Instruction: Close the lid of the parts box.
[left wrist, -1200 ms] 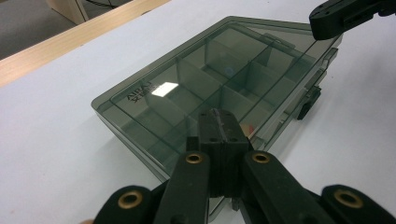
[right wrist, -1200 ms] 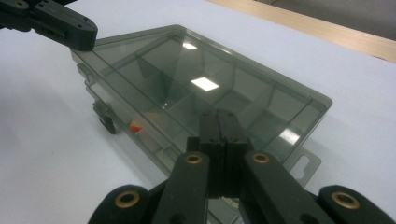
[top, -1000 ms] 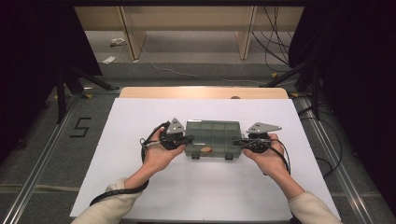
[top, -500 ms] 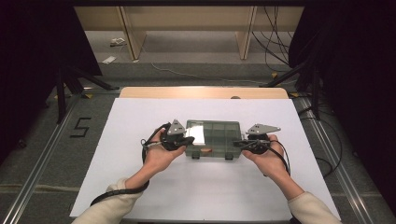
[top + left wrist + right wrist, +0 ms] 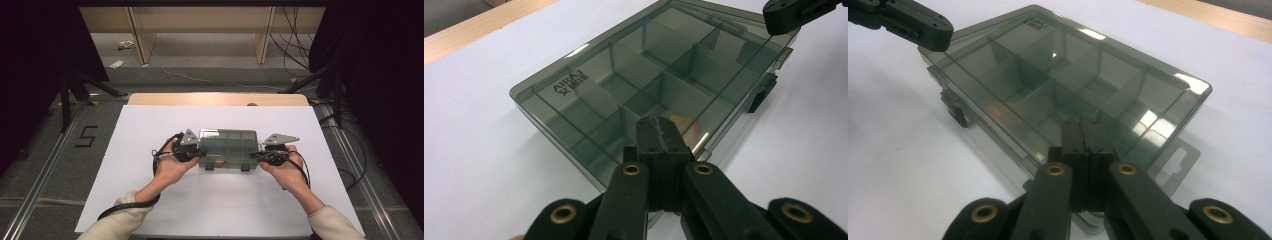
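Your box [image 5: 228, 148], a smoky clear organiser with its lid down, lies at the centre of the high view on the white sheet [image 5: 150, 135] that covers the table [image 5: 150, 98]. You hold the left gripper [image 5: 199, 153] at the box's left end and the right gripper [image 5: 256, 155] at its right end, both level with its near edge. In the left gripper view your jaws rise from the bottom centre, pressed together with nothing between them, their tips over the near corner of the box [image 5: 649, 80]; whether they touch the lid I cannot tell. The other gripper's tip shows at the upper right of that view, over the far corner. In the right gripper view the jaws are likewise together and empty at the bottom centre, tips over the near edge of the box [image 5: 1063, 70], and your left gripper's tip shows at the upper left. A dark latch [image 5: 955, 112] sits on the box's long side at the left of that view, and a hang tab [image 5: 1175, 162] juts from the end at the lower right.
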The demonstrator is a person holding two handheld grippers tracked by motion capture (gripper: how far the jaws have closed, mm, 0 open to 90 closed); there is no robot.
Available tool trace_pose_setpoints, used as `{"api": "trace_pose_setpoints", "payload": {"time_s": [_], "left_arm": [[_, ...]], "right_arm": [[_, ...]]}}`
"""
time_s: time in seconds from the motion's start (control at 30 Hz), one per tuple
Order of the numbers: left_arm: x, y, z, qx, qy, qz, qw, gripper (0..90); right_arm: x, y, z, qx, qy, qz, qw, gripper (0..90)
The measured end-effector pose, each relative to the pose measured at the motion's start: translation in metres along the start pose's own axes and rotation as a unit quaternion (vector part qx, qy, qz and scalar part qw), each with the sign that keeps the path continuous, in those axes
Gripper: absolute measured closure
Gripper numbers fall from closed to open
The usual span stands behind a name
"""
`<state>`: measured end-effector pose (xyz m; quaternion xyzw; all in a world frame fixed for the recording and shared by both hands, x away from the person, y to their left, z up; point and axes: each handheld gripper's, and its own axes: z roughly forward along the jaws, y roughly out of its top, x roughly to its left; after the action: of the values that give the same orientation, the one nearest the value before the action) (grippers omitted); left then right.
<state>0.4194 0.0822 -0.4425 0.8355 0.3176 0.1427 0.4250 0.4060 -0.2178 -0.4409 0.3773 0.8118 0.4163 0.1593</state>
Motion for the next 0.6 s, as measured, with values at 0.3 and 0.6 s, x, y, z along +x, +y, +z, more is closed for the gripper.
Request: {"api": "trace_pose_setpoints", "payload": {"time_s": [0.3,0.6], "left_arm": [[0.0003,-0.0013,0.0023,0.003,-0.001,-0.001,1.0,89.6],[0.0004,-0.0023,0.0046,0.007,-0.001,-0.001,1.0,89.6]], "right_arm": [[0.0,-0.0011,0.0011,0.005,0.0,0.002,1.0,90.0],[-0.0002,-0.0023,0.0025,0.009,-0.001,0.002,1.0,90.0]]}}
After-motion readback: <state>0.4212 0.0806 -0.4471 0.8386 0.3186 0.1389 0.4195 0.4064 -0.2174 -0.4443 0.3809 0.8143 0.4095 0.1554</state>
